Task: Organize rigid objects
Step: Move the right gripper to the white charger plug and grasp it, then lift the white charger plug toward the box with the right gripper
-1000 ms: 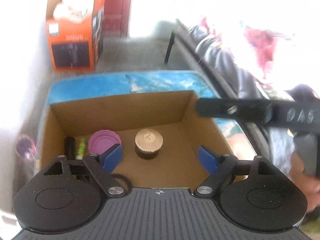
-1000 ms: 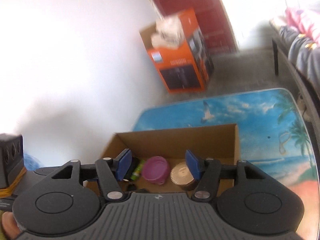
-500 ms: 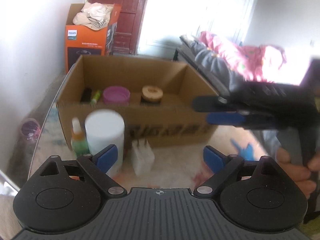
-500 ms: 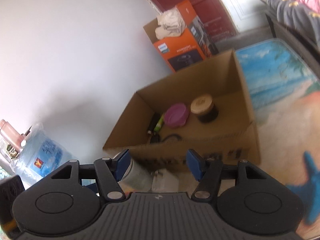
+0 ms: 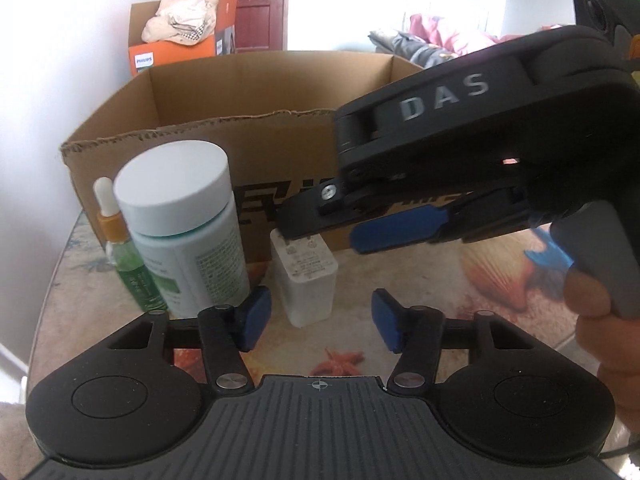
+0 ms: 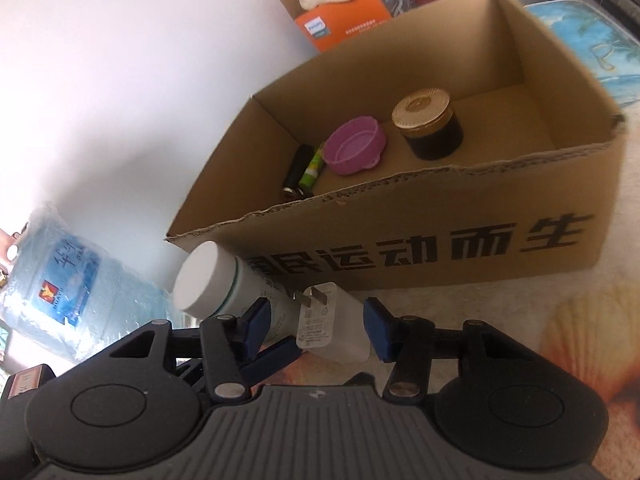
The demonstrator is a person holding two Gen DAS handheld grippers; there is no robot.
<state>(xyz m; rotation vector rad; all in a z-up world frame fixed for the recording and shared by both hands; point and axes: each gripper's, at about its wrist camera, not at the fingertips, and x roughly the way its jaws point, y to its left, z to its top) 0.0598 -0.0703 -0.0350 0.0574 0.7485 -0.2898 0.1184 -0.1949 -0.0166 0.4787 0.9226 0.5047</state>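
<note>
Two handheld grippers hover low over a table, both aimed at a white plug-in charger [image 5: 306,280]. The right gripper [image 6: 316,328] has its blue pads spread apart on either side of the charger, which stands between them with its two metal prongs pointing up; no pad visibly touches it. This looks like the set-up for closing on the charger, so it is probably the next thing to be put away. The left gripper [image 5: 318,320] is also open and empty, with the charger just beyond the gap between its pads.

Taking the charger as the landmark: a white-capped pill bottle [image 5: 184,224] stands just beside it on the left, and a small green dropper bottle [image 5: 128,264] stands past that. Directly behind the charger sits an open cardboard box [image 6: 400,240]. Inside it already lie a gold-lidded dark jar [image 6: 430,128], a pink lid [image 6: 354,150] and two small batteries [image 6: 304,172], which suggests the box is the collecting place and three items remain outside.
</note>
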